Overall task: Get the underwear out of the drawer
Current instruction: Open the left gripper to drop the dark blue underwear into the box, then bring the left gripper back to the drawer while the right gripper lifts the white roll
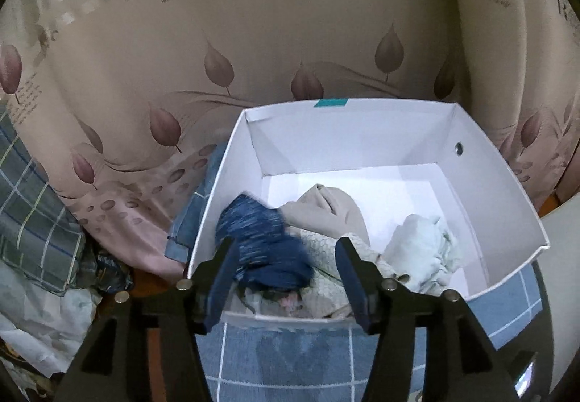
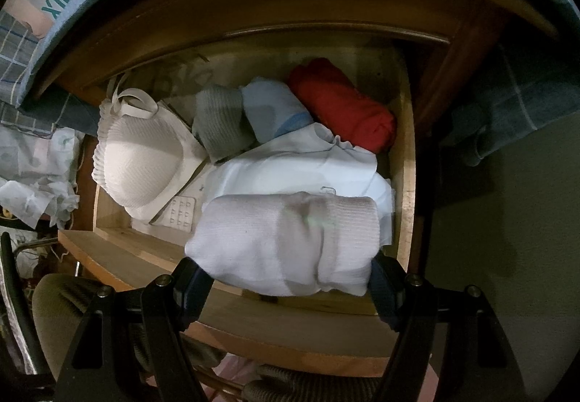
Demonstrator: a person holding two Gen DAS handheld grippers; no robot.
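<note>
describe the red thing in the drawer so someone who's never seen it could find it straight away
Look into the open wooden drawer in the right wrist view and go to its far right corner. There lies a rolled red garment, tucked against the right wall, next to a pale blue roll and behind the white folded cloth. It is the only red piece; everything around it is white, grey or pale blue.

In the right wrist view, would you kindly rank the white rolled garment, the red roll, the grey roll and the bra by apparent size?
1. White rolled garment, though it lies nearest the camera, which enlarges it.
2. Bra.
3. Red roll.
4. Grey roll, close to the red one, so that order is unsure.
</note>
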